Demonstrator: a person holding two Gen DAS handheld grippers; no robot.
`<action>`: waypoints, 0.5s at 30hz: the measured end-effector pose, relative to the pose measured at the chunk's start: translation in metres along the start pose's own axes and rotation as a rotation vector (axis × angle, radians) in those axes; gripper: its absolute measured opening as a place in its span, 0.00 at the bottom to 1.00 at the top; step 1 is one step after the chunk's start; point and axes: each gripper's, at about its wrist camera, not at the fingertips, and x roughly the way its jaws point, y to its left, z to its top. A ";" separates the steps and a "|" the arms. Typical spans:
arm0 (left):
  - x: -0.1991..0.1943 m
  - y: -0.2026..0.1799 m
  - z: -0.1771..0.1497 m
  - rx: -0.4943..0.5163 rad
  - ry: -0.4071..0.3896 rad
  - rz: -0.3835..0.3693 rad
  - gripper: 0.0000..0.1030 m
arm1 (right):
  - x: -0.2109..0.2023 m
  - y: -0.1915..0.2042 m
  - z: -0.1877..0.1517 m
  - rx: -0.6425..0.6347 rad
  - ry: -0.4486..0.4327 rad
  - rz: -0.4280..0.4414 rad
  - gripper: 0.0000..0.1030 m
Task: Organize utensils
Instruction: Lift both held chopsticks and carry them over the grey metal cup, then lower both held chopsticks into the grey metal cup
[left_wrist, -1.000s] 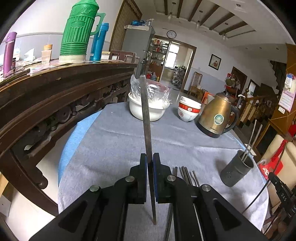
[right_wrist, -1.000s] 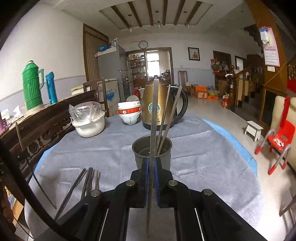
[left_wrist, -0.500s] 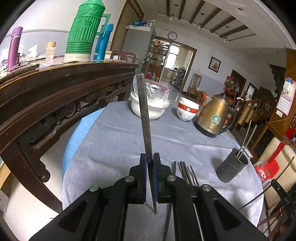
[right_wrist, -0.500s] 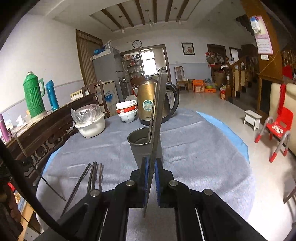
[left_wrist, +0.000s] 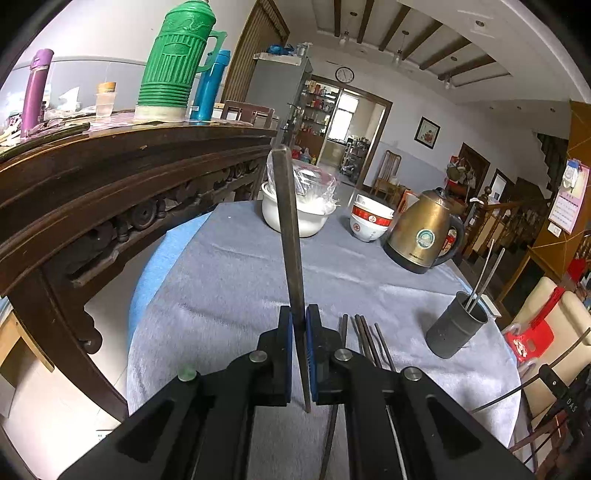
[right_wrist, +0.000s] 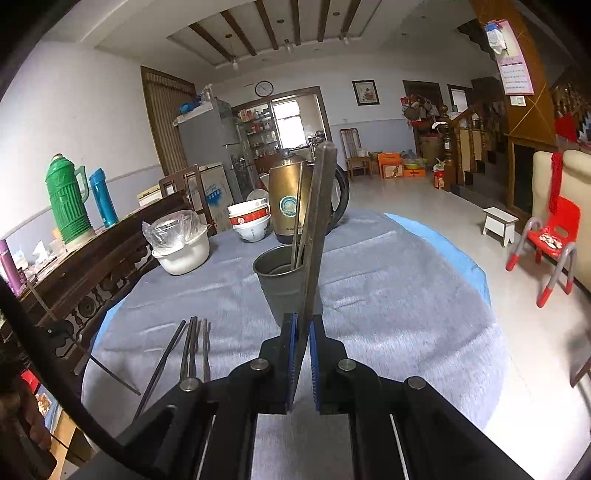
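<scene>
Both pairs of jaws are clamped tight, each on its own metal chopstick. Between the blue pads of the left gripper (left_wrist: 299, 325) stands one chopstick (left_wrist: 290, 236), nearly upright and leaning a little to the left at its top. Gripped the same way in the right gripper (right_wrist: 301, 328), the other chopstick (right_wrist: 317, 229) tilts slightly right.

Take the dark metal cup (right_wrist: 282, 280) on the grey tablecloth (right_wrist: 388, 306) as the marker. It stands just beyond the right gripper, and the held chopstick crosses in front of its right side. Two more chopsticks (right_wrist: 297, 229) already stand inside it. To the left of the cup, nearer the table edge, several loose chopsticks (right_wrist: 192, 343) lie flat on the cloth, just right of the left gripper's fingers. Behind the cup sit a brass kettle (right_wrist: 290, 199), stacked red-and-white bowls (right_wrist: 249, 219) and a white bowl with a plastic bag (right_wrist: 181, 243). Further left, a green thermos (right_wrist: 68, 201) stands on a dark wooden sideboard (left_wrist: 110, 177).
</scene>
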 end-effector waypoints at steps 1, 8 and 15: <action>-0.001 0.000 0.000 -0.003 0.001 -0.002 0.07 | -0.001 0.001 0.000 -0.003 0.000 0.000 0.08; -0.006 0.002 -0.004 -0.015 0.003 -0.012 0.07 | -0.007 0.002 -0.004 0.003 0.002 0.005 0.08; -0.011 0.003 -0.007 -0.026 0.011 -0.026 0.07 | -0.015 0.004 -0.010 0.008 0.012 0.015 0.08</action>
